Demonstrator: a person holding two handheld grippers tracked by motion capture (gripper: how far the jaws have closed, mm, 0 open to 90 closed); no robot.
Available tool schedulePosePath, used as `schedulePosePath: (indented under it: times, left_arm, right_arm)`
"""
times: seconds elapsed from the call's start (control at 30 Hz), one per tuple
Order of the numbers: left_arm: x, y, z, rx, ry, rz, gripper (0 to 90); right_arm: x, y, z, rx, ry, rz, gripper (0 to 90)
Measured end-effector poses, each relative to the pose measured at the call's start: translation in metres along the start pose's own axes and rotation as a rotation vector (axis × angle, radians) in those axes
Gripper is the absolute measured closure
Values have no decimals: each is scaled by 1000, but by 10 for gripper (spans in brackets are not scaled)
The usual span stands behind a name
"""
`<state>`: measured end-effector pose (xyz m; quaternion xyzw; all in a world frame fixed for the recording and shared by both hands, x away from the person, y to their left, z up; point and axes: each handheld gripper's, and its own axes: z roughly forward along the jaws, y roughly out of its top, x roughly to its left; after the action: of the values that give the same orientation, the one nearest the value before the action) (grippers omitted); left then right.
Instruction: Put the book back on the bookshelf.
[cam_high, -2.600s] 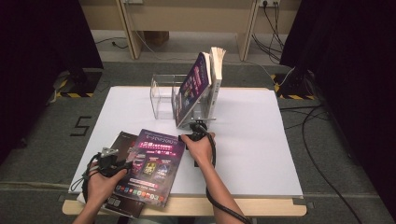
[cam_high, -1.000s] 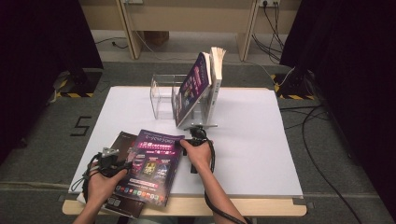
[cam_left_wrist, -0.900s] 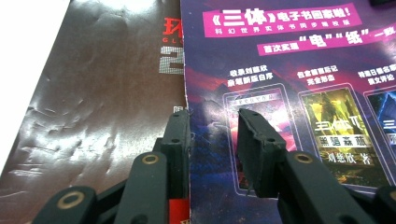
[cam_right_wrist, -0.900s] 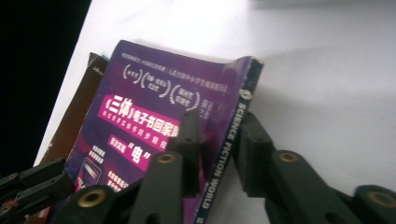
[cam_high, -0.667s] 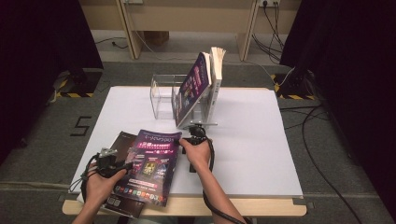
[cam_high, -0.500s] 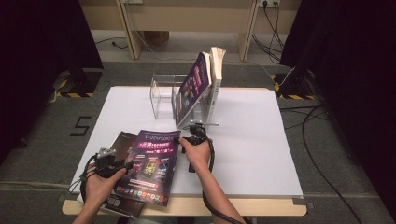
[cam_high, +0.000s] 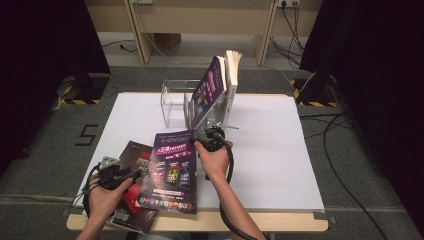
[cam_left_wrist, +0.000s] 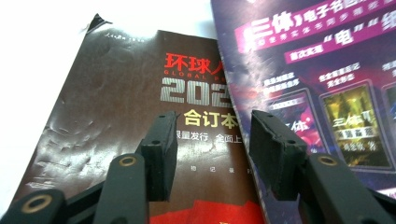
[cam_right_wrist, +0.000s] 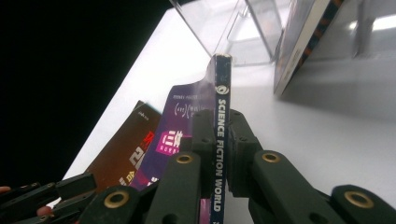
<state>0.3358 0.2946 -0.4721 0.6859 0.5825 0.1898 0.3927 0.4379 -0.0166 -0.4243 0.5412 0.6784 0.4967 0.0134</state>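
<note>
In the high view, the white surface (cam_high: 280, 150) is filling the middle of the frame, with a clear acrylic rack (cam_high: 176, 102) sitting above centre and two upright books (cam_high: 220, 85) leaning in it. A purple magazine (cam_high: 171, 170) is lying at lower centre, overlapping a dark brown magazine (cam_high: 131, 160) at lower left. The right claw (cam_high: 214, 138) is sitting at the purple magazine's upper right corner, just below the rack, with the person's right hand (cam_high: 216, 161) wrapped around it. The left claw (cam_high: 134, 174) is resting at lower left over the brown magazine, held by the left hand (cam_high: 105, 192).

The right gripper view is showing what the high view is too small to tell: the right claw (cam_right_wrist: 216, 135) is pinching the purple magazine's spine (cam_right_wrist: 220, 140), which is standing edge-up between the jaws and reading "SCIENCE FICTION WORLD" in white letters. The rack (cam_right_wrist: 243, 32) is appearing at the top of that frame, and the brown magazine (cam_right_wrist: 126, 154) at lower left.

The left gripper view is giving the covers up close. The left claw (cam_left_wrist: 212, 149) is standing wide open with nothing between the jaws, hovering over the seam where the purple magazine (cam_left_wrist: 327, 84) is overlapping the brown one (cam_left_wrist: 112, 116). The brown cover is looking creased, with a torn upper corner, red and silver lettering. The purple cover is carrying pink banners and small pictured book covers.
</note>
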Motion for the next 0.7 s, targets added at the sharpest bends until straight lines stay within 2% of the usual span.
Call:
schedulePosePath:
  times: [0.17,0.3,0.43,0.7]
  left_arm:
    - [0,0,-1,-9,-1,-2,509]
    - [0,0,-1,-9,-3,0,506]
    - [0,0,0,-9,-1,-1,506]
    - [-1,-1,1,-10,-2,-1,506]
  right_arm:
    - [8,7,-15,-65,-19,-58,848]
    - [12,12,-26,-103,-34,-87,848]
    - [18,19,-43,-169,-65,-134,849]
    - [20,33,-60,-234,-86,-163,849]
